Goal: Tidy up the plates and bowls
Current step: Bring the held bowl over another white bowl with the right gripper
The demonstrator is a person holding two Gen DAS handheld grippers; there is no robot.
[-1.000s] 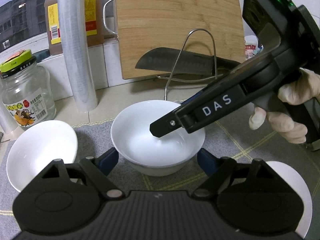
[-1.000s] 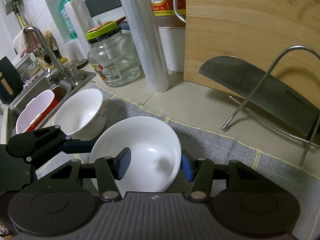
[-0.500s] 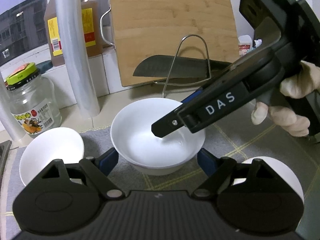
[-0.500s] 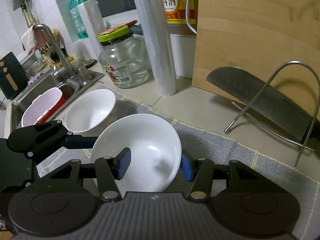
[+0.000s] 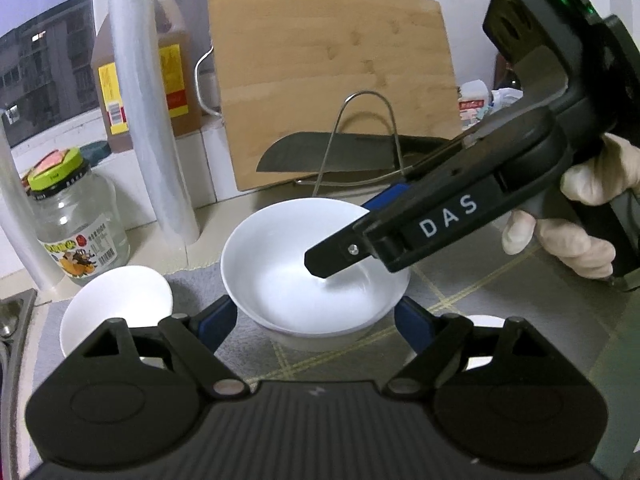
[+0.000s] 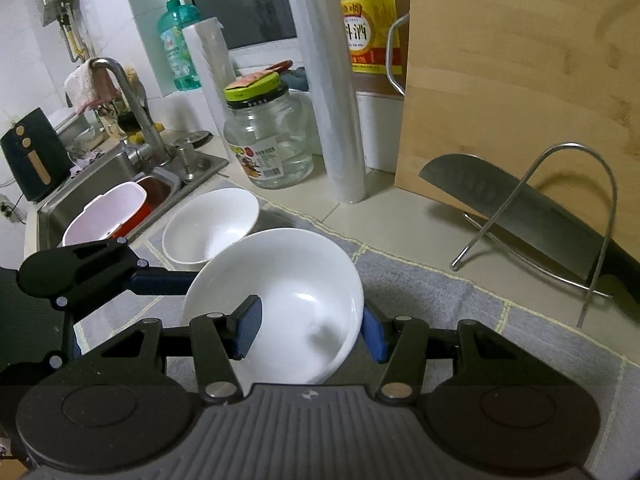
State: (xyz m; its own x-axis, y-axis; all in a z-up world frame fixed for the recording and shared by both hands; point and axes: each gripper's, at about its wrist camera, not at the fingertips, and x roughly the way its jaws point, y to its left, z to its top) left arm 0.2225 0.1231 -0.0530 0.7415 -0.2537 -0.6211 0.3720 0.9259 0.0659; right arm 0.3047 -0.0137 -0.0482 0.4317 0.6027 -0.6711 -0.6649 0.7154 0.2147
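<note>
A large white bowl (image 5: 316, 264) is held above the grey mat (image 5: 480, 296). My left gripper (image 5: 316, 320) straddles its near side with fingers apart at both flanks. My right gripper (image 6: 310, 326) grips the same bowl (image 6: 280, 300), one blue pad inside the rim and one outside; it shows in the left wrist view (image 5: 440, 220) reaching in from the right. A smaller white bowl (image 5: 116, 308) sits on the mat to the left, also seen in the right wrist view (image 6: 212, 224). A white plate (image 5: 480, 344) lies at lower right, mostly hidden.
A bamboo cutting board (image 5: 332, 80) leans at the back, with a cleaver (image 5: 340, 156) on a wire rack (image 5: 360, 140). A glass jar (image 5: 76, 220), a film roll (image 5: 152, 120) and an oil bottle (image 5: 160, 72) stand left. A sink (image 6: 120, 184) lies beyond the mat.
Both grippers and the large bowl have risen and drawn back from the counter; the background items look lower and farther. The grips have not changed.
</note>
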